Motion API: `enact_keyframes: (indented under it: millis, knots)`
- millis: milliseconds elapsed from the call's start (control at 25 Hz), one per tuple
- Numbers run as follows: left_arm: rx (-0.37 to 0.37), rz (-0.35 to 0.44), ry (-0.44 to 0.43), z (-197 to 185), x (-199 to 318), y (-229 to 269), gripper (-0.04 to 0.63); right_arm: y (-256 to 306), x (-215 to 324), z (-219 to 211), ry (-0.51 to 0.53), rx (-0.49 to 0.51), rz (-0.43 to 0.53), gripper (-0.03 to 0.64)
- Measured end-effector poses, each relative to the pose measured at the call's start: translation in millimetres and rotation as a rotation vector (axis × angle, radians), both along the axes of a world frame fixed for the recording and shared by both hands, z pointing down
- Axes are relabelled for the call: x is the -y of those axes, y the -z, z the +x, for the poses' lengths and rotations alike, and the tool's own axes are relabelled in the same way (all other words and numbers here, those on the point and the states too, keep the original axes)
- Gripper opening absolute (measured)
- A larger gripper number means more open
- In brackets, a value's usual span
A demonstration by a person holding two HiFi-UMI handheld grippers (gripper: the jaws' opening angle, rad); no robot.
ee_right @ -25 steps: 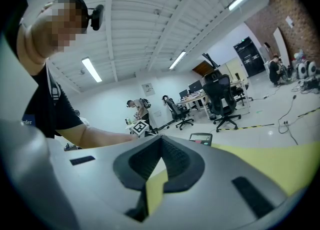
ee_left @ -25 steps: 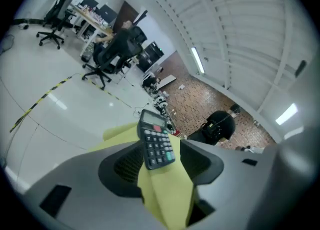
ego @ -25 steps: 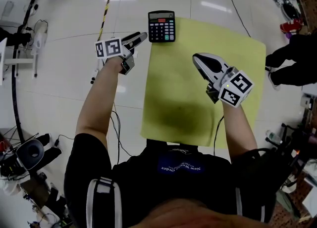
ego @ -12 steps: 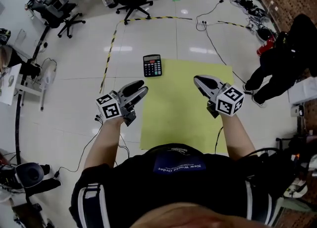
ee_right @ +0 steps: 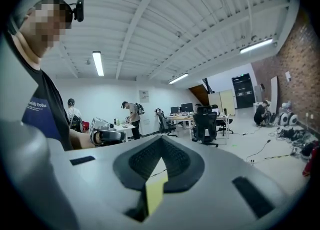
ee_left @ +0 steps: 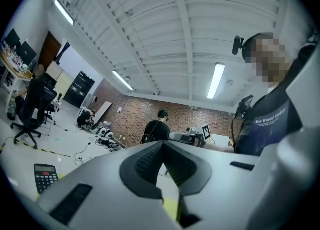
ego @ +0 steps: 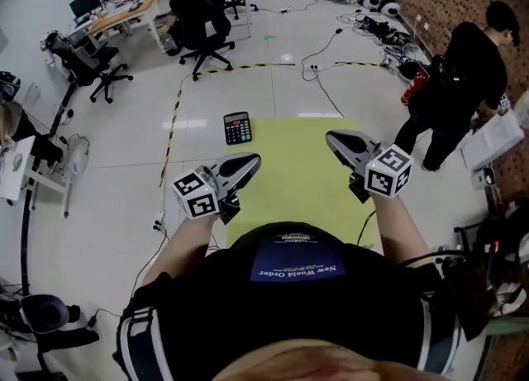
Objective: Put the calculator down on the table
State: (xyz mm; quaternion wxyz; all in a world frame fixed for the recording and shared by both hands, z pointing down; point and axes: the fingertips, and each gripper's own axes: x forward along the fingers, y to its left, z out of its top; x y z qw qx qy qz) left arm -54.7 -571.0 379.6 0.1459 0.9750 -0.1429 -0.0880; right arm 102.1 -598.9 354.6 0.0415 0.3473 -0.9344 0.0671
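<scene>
Left gripper [ego: 250,161]: jaws just closed, tips together, nothing between; held over near left edge of yellow mat [ego: 297,181]. Right gripper [ego: 332,137]: jaws together, empty, over mat's right part. Calculator [ego: 238,127]: flat, keys up, at mat's far left corner, apart from both grippers. Beyond: office chair [ego: 205,20], standing person [ego: 459,82].
</scene>
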Motion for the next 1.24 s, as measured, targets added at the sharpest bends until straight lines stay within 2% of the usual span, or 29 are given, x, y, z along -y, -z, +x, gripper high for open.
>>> enact_keyframes:
  millis: [360, 600, 1240]
  knots:
    - [0.036, -0.029, -0.036, 23, -48, -17, 0.007, -66, -53, 12, -0.013, 0.047, -0.144, -0.014]
    - [0.046, -0.012, -0.023, 22, -47, -14, 0.007, -47, -48, 9, 0.007, 0.041, -0.076, -0.014]
    - [0.037, -0.008, -0.020, 11, -51, -12, 0.006, -42, -48, -11, 0.060, 0.009, -0.064, -0.014]
